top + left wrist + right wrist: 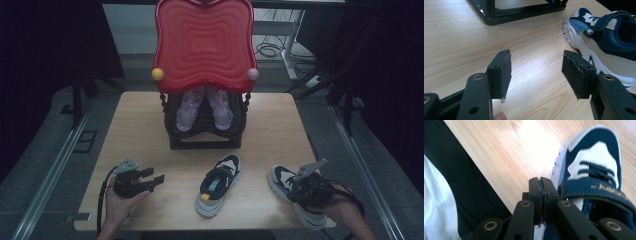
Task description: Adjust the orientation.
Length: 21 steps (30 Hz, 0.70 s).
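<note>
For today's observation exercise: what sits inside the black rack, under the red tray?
Inside the black rack, beneath the red tray, stands a pair of pale purple shoes, toes toward the camera. The tray covers their heels and whatever lies farther back.

**One camera above, two down at the table**

The high view looks forward and down over the whole table (150,120). Each gripper view sits low and close to the wood. The left gripper view shares the middle shoe (604,42) with the high view (218,184); the right shares the right shoe (594,170).

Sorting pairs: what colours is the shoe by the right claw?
Navy, white and beige shoe; right gripper view shows it best.
</note>
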Each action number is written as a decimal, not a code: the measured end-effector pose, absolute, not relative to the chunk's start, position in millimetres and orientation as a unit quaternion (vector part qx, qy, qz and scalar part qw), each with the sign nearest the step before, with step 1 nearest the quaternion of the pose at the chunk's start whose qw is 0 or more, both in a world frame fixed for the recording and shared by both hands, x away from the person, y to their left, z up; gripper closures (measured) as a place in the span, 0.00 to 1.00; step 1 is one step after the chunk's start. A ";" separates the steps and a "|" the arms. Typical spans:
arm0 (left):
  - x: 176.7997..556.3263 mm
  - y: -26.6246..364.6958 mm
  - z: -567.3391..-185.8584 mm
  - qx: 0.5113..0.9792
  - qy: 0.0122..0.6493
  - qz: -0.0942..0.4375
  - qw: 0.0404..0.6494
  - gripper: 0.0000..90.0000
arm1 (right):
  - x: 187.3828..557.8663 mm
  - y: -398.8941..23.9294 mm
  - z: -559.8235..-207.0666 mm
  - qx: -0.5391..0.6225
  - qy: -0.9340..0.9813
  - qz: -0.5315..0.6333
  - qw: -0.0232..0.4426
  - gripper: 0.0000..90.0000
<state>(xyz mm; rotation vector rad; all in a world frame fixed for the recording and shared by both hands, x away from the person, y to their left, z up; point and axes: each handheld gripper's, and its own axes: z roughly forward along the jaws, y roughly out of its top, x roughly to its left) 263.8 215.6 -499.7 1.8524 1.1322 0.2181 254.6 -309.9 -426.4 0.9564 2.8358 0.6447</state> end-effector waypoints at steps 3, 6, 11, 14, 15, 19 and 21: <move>262.1 212.9 -496.2 0.754 0.456 0.091 0.464 0.46 | 255.1 -309.5 -425.0 0.313 0.922 0.222 0.043 0.93; 260.4 209.3 -492.8 0.756 0.451 0.089 0.466 0.46 | 256.6 -310.4 -423.6 0.312 0.918 0.240 0.044 0.90; 257.6 201.6 -486.6 0.760 0.444 0.088 0.466 0.45 | 260.0 -313.3 -423.2 0.319 0.910 0.262 0.047 0.83; 256.6 196.3 -483.5 0.763 0.440 0.085 0.465 0.45 | 261.0 -316.0 -422.0 0.325 0.904 0.273 0.055 0.77; 256.4 194.6 -482.5 0.764 0.439 0.083 0.465 0.45 | 261.0 -316.0 -422.0 0.325 0.904 0.273 0.055 0.77; 255.6 189.6 -478.1 0.767 0.435 0.081 0.464 0.45 | 261.5 -319.7 -420.2 0.332 0.897 0.285 0.068 0.72; 255.2 187.5 -475.3 0.767 0.434 0.080 0.465 0.45 | 261.9 -322.3 -419.0 0.337 0.893 0.289 0.071 0.72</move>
